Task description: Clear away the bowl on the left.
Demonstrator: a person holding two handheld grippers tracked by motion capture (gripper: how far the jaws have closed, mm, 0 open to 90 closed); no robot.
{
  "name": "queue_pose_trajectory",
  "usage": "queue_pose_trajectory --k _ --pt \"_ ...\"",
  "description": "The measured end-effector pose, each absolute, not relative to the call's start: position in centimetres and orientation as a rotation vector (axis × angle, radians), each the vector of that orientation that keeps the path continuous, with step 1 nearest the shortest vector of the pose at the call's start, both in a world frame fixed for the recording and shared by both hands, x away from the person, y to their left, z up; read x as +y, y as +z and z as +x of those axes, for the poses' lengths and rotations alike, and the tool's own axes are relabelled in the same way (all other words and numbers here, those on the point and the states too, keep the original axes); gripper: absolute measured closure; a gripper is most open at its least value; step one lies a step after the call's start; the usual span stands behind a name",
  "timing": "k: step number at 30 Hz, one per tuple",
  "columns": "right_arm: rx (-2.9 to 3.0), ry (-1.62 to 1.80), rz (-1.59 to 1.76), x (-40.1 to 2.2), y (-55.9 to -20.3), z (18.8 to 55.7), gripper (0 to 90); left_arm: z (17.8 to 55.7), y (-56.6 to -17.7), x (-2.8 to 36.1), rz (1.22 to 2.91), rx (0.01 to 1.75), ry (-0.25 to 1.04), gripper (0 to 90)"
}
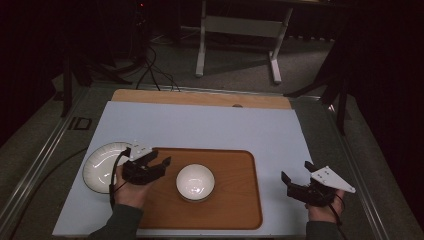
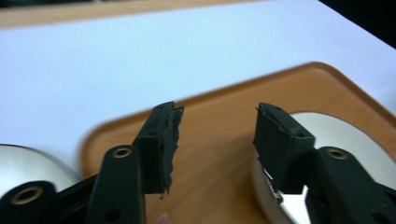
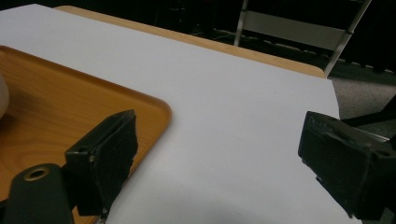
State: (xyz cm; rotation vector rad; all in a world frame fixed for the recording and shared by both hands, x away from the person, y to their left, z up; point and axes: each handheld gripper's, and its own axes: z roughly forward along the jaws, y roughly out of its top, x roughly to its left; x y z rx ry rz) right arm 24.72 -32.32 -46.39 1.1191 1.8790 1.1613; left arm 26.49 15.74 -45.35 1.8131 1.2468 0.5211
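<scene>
A white bowl point(image 1: 195, 181) stands on a wooden tray point(image 1: 240, 205) at the table's near side. A white plate point(image 1: 100, 167) lies on the pale mat just left of the tray. My left gripper point(image 1: 160, 157) hovers over the tray's left edge, between plate and bowl, open with nothing between its jaws. In the left gripper view the left gripper point(image 2: 217, 126) frames bare tray point(image 2: 219, 107), with the bowl point(image 2: 355, 135) at right and the plate point(image 2: 28, 161) at lower left. My right gripper point(image 1: 296, 170) stands open over the mat right of the tray; in its own view the right gripper point(image 3: 219, 130) holds nothing.
A pale blue-white mat point(image 1: 200, 125) covers most of the wooden tabletop point(image 1: 200, 97). Beyond the table are a white desk frame point(image 1: 240, 30) and cables point(image 1: 155, 70) on the floor. The tray's right corner point(image 3: 70, 102) lies left of my right gripper.
</scene>
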Motion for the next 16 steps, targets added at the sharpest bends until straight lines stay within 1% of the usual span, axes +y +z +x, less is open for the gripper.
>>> queue_pose_trajectory --k 1,3,4,5,6,7,9,10,11,12,13,16 --pt "1.879 1.161 1.119 -32.3 -46.4 24.7 11.4 26.4 -45.0 16.7 1.804 1.257 0.567 45.6" --pt "1.882 1.16 1.121 -32.3 -46.4 24.7 11.4 26.3 -44.8 17.2 1.8 1.264 0.592 43.2" --pt "1.883 1.158 1.121 -32.3 -46.4 24.7 11.4 26.1 -44.5 18.4 1.77 1.287 0.644 42.3" --pt "1.883 1.158 1.121 -32.3 -46.4 24.7 11.4 26.1 -44.5 18.4 1.77 1.287 0.644 41.2" --pt "1.884 1.157 1.121 -32.3 -46.5 24.8 11.4 26.0 -44.4 19.0 1.75 1.305 0.669 41.2" --pt "1.885 1.157 1.127 -32.3 -46.6 25.0 11.4 25.9 -44.2 20.4 1.72 1.339 0.704 39.0" --pt "1.887 1.154 1.132 -32.3 -46.7 25.1 11.7 25.8 -44.2 21.0 1.707 1.361 0.729 38.1" --pt "1.888 1.15 1.136 -32.3 -46.8 25.1 13.1 25.7 -44.4 22.4 1.671 1.404 0.763 36.7" --pt "1.894 1.153 1.133 -32.3 -46.8 25.1 13.1 25.7 -44.4 22.4 1.671 1.404 0.763 36.7" --pt "1.9 1.153 1.128 -32.3 -46.8 25.2 13.1 25.6 -44.6 23.9 1.635 1.438 0.76 36.0" --pt "1.904 1.151 1.128 -32.2 -46.9 25.2 13.1 25.6 -44.7 24.5 1.633 1.445 0.76 35.0" --pt "1.928 1.138 1.125 -32.0 -47.2 25.4 12.9 25.3 -45.0 25.4 1.623 1.459 0.758 35.1"
